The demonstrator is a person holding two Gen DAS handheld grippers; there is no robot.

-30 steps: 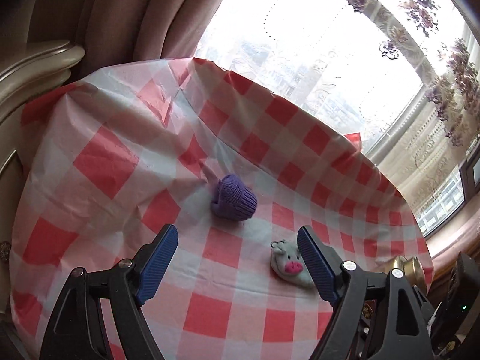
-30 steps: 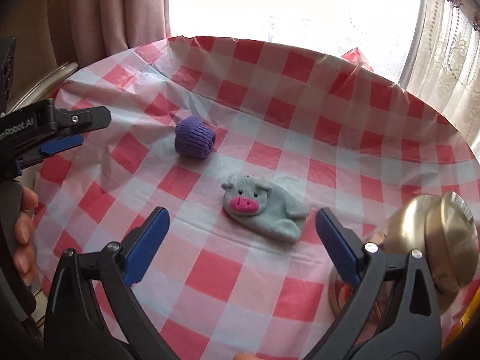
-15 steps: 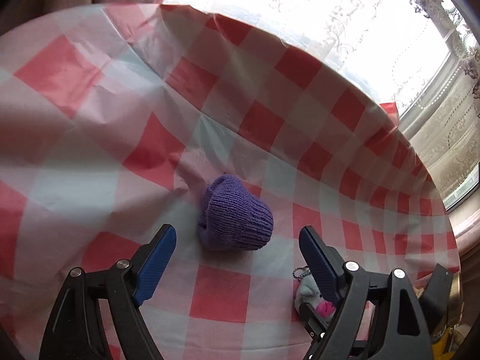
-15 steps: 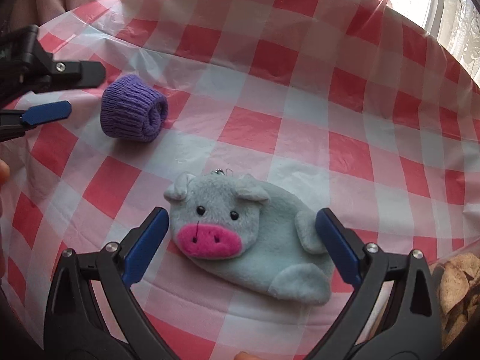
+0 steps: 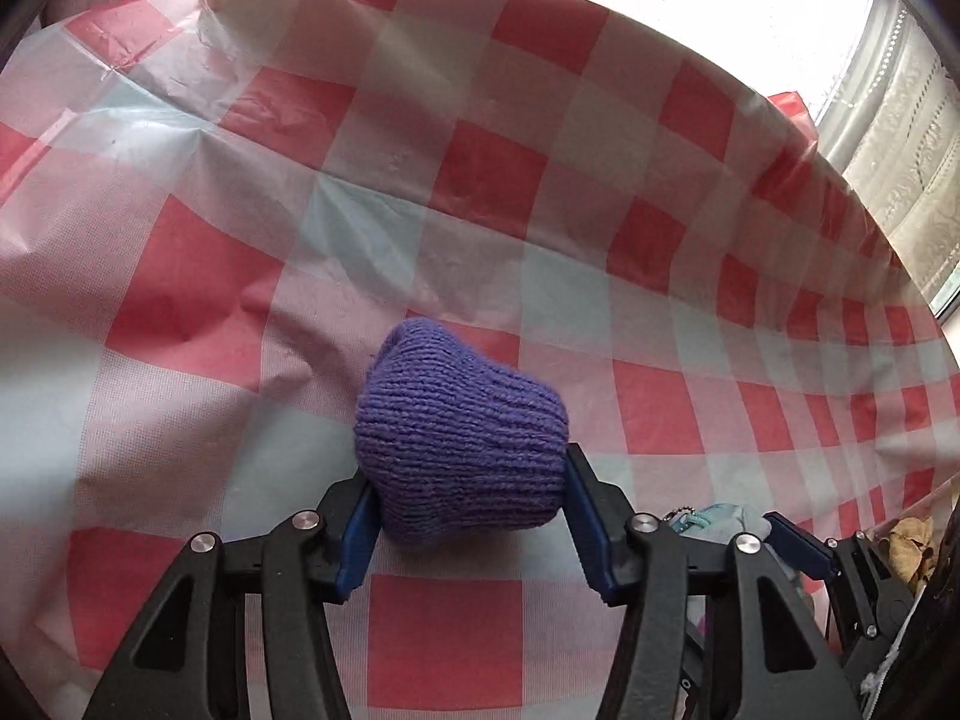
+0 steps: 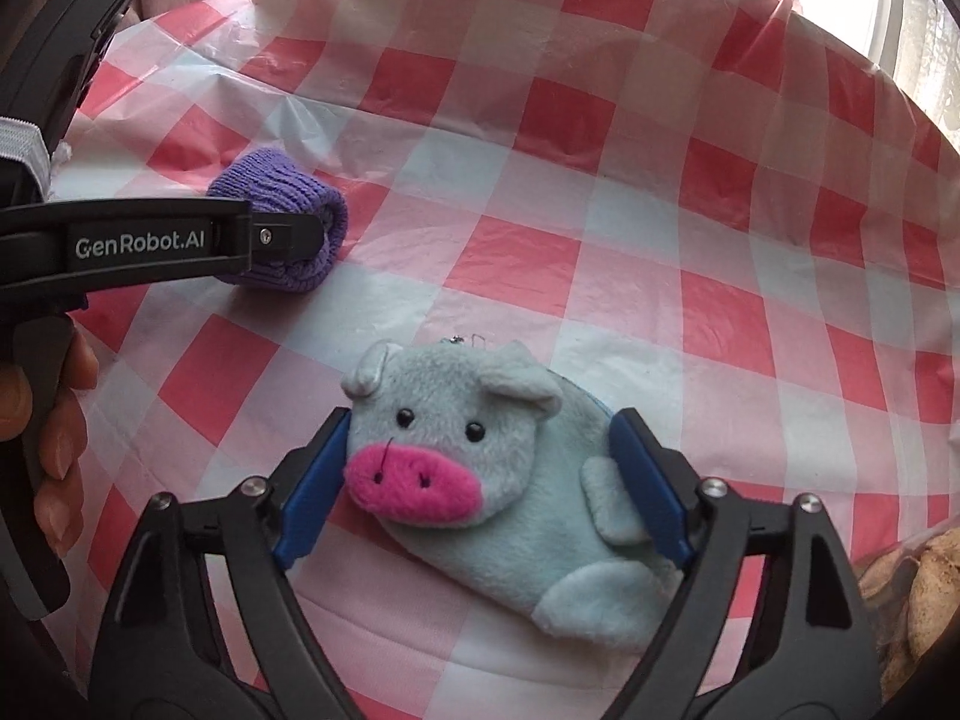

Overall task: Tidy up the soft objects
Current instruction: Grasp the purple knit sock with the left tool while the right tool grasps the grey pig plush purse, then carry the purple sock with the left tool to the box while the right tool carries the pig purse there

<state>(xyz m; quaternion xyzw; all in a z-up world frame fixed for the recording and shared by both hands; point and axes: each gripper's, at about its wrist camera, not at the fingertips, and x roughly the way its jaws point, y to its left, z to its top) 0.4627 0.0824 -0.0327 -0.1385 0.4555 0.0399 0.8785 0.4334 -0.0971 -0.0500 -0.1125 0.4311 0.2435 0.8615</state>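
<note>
On a table draped in a red-and-white checked cloth [image 5: 480,180], the left gripper [image 5: 468,516] was closing its blue pads [image 5: 359,534] onto the sides of a purple knitted hat [image 5: 462,438] that lay on the cloth between them, the pads already touching the yarn on both flanks. To its right, the right gripper [image 6: 480,480] was likewise closing around a pale blue plush pig [image 6: 480,468] with a pink snout, which lay flat on the cloth with one pad against its cheek and the other against its back. At the far right edge sat a clear bag of brown snacks [image 6: 918,588].
</note>
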